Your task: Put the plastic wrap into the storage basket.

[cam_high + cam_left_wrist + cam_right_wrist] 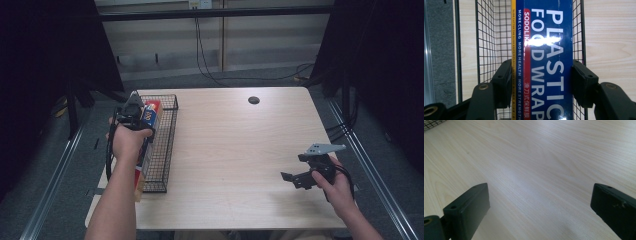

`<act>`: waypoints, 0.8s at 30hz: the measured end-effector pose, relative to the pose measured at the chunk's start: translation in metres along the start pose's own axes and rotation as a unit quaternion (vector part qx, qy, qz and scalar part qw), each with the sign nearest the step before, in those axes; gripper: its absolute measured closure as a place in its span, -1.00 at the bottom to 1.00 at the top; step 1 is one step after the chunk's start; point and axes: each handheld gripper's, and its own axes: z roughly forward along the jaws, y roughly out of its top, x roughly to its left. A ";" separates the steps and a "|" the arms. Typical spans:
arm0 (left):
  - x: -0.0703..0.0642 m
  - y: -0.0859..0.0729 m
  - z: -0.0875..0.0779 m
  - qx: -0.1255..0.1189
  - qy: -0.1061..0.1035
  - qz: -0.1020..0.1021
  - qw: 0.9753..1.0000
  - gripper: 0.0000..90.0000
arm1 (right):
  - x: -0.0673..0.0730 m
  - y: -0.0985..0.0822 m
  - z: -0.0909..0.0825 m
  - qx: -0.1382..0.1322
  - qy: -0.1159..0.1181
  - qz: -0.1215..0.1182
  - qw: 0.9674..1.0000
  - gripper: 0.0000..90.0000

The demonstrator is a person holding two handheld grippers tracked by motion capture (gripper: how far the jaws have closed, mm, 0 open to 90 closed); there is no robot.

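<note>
A pale wooden table [235, 150] is seen with a wire basket [167, 145] along its left edge, and in the basket a long blue box [544, 50] printed "PLASTIC FOOD WRAP" is held, its lower end cut off in the left gripper view and largely hidden by the left hand [127, 142] from above. The left gripper [541, 80] is clamped on the box's two long sides. The right gripper [539, 207] is held over bare table at the near right with jaws wide apart, nothing between them.

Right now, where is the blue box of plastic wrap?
The box of plastic wrap is on the table's left side, over the wire basket, clamped between the jaws of the left gripper.
</note>
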 end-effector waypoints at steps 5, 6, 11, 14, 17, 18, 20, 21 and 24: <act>0.002 -0.001 0.005 0.005 -0.004 -0.003 1.000 -0.05 | 0.000 0.000 0.000 0.001 -0.001 0.000 1.000 -0.95; 0.002 -0.001 0.006 0.004 -0.004 -0.006 1.000 -0.05 | 0.000 0.000 0.000 0.001 -0.001 0.000 1.000 -0.96; 0.003 -0.002 0.012 0.009 -0.004 -0.010 1.000 -0.05 | 0.000 0.000 0.000 0.001 -0.001 0.000 1.000 -0.96; 0.004 -0.002 0.013 0.006 0.000 -0.013 1.000 -0.06 | -0.001 0.000 0.000 0.001 0.000 0.000 1.000 -0.95; 0.005 -0.002 0.013 0.008 -0.003 -0.019 1.000 -0.06 | -0.001 0.000 0.000 0.001 0.000 0.000 1.000 -0.96; 0.005 -0.002 0.013 0.008 -0.003 -0.020 1.000 -0.06 | -0.001 0.000 0.000 0.001 0.000 0.000 1.000 -0.95; 0.005 -0.002 0.014 0.007 -0.002 -0.019 1.000 -0.06 | -0.001 0.000 0.000 0.001 0.001 0.000 1.000 -0.96; 0.005 -0.002 0.014 0.008 -0.004 -0.022 1.000 -0.06 | -0.001 0.000 0.000 0.001 0.000 0.000 1.000 -0.95; 0.005 -0.002 0.016 0.006 0.000 -0.022 1.000 -0.06 | -0.001 0.000 0.000 0.001 0.001 0.000 1.000 -0.95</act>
